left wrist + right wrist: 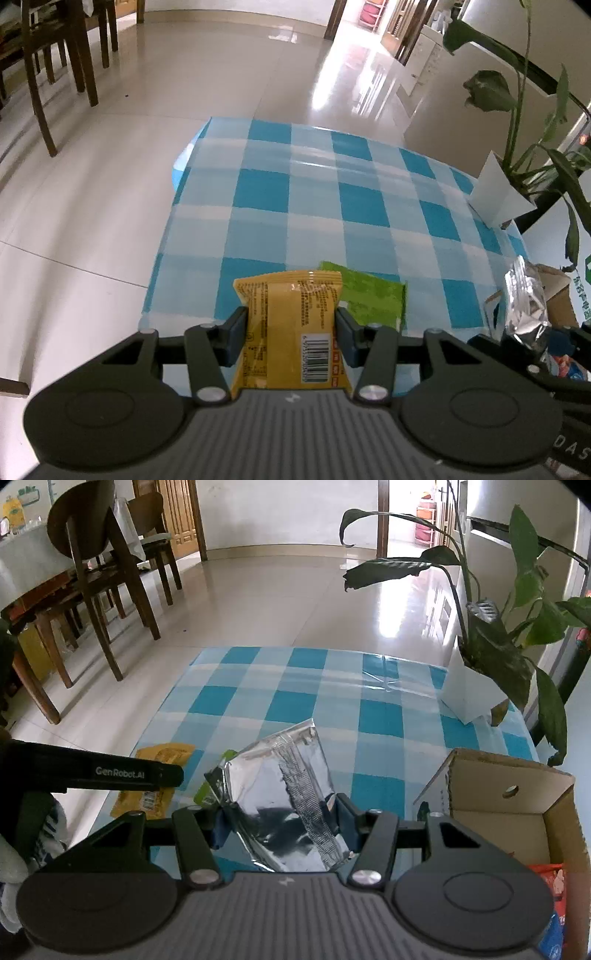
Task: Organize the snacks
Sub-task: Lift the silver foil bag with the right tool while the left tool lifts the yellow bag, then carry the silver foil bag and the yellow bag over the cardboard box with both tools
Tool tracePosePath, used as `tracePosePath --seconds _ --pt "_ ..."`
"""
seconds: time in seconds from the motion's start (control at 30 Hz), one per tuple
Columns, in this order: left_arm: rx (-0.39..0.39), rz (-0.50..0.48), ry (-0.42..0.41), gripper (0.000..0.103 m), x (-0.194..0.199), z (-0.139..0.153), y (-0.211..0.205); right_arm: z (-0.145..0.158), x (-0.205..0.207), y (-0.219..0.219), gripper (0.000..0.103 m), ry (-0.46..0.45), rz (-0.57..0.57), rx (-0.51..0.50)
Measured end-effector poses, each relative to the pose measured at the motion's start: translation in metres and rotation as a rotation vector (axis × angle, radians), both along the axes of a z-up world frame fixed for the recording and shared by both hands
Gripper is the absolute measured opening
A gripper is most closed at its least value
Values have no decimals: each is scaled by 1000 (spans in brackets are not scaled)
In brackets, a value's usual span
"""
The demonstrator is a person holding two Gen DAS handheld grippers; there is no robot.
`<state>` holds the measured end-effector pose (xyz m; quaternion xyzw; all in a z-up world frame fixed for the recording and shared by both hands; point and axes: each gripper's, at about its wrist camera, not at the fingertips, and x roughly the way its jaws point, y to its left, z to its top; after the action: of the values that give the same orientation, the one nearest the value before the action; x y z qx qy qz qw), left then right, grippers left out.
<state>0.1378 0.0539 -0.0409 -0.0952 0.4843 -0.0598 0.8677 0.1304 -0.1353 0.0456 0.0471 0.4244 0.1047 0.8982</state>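
Snacks are held in both grippers above the checkered table [314,192]: the left gripper [290,332], tilted down, clamps a yellow packet [291,325]. The right gripper [280,821], also tilted down, squeezes a silver foil bag [280,797], with the cardboard box [517,797] at 3 o'clock. A green packet [373,295] lies on the cloth at 1 o'clock of the yellow one.

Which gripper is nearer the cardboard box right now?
Right. The right gripper, shut on the silver packet, sits just beside the cardboard box. The left gripper, holding the yellow packet, is farther off.

Glossy plastic checked tablecloth [314,192], crinkled shiny foil packet [284,794], matt corrugated cardboard box [517,794], polished floor tiles [184,74]
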Motion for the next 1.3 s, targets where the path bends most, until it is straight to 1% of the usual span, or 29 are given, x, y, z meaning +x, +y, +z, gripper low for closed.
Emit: tracePosePath --seconds 0.23,0.37,0.5,0.57,0.83,1.0,1.13,1.3 --pt "-22 -3 3 49 -1 2 -4 -6 -2 -5 62 29 -14 -32" --pt "-66 3 7 49 -2 6 -8 -4 -2 -10 62 21 -22 -30" --pt "-79 -8 -12 49 -6 13 -18 -2 -2 -14 62 14 -33 -23" --pt "-98 -13 -10 49 -7 14 -22 -1 -2 -14 62 14 -34 -27" --pt "-125 -36 -16 49 -12 21 -39 6 -6 -24 62 -2 -51 -31" --pt "-155 -68 -24 49 -15 25 -54 19 -12 -50 62 -33 -108 -35" --pt "-197 -125 -41 49 -19 29 -71 29 -19 -78 62 -58 -179 -36" --pt "-233 -192 -55 49 -24 31 -95 30 -24 -104 62 -58 -258 -57"
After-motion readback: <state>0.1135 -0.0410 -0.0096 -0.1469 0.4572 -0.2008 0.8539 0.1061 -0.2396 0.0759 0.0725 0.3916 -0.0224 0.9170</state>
